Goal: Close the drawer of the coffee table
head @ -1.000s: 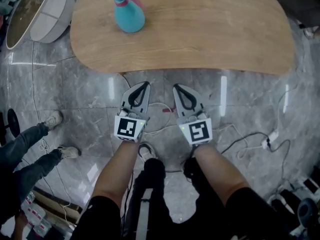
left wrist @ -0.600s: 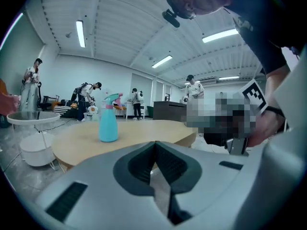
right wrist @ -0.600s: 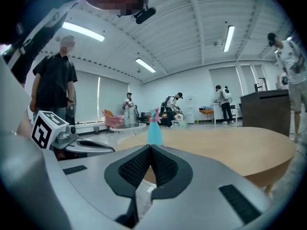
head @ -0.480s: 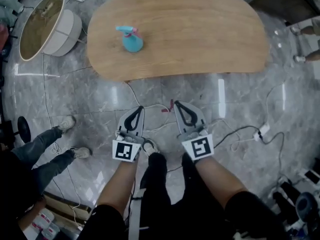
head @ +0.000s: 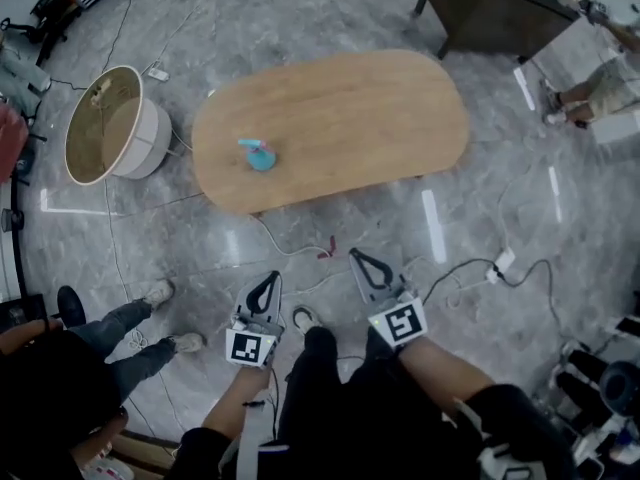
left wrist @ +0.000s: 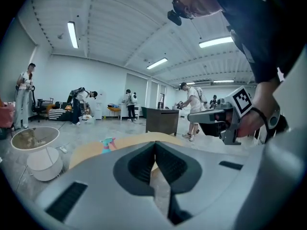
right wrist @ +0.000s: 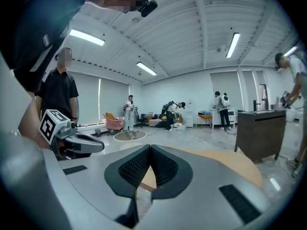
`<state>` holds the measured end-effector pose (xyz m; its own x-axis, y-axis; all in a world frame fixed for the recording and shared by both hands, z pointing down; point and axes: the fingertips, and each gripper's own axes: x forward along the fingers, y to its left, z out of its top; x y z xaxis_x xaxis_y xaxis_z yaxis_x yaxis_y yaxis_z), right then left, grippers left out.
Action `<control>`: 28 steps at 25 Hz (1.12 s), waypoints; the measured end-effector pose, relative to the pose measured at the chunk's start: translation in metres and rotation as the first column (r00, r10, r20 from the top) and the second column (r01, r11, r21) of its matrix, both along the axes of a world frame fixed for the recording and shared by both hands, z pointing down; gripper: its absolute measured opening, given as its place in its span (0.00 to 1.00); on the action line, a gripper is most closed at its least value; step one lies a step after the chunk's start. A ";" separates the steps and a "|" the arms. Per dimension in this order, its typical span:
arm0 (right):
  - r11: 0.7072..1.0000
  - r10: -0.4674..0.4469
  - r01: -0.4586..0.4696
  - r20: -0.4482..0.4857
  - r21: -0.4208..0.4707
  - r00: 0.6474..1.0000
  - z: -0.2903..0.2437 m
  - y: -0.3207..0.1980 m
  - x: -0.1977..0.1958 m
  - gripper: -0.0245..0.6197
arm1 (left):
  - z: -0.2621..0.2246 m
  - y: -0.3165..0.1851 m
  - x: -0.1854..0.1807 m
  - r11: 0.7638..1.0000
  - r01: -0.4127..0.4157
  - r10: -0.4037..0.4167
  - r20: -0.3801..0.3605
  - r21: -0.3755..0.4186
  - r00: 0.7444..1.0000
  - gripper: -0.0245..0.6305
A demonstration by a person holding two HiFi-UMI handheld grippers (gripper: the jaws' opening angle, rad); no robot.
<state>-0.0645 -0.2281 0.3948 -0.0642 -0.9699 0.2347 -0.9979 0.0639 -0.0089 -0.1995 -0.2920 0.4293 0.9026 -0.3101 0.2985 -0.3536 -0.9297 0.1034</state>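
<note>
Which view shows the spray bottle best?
Head view: the spray bottle stands in full sight on the coffee table. Left gripper view shows it small and far; right gripper view misses it.

Bright, even light from ceiling strips (left wrist: pixel 73 34); glare streaks on glossy floor (head: pixel 433 225); strong fisheye, dark corners.
</note>
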 end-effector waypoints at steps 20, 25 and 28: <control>0.968 0.032 -0.043 0.047 0.246 0.998 -0.327 0.103 0.067 0.05 | -0.324 0.099 0.118 0.952 -0.263 0.289 -0.182 0.153 0.940 0.05; 0.957 0.061 -0.078 0.068 0.279 0.996 -0.368 0.137 0.079 0.05 | -0.374 0.135 0.146 0.908 -0.383 0.412 -0.195 0.170 0.890 0.05; 0.948 0.071 -0.088 0.068 0.306 0.995 -0.390 0.147 0.088 0.05 | -0.397 0.148 0.163 0.886 -0.429 0.459 -0.212 0.174 0.863 0.05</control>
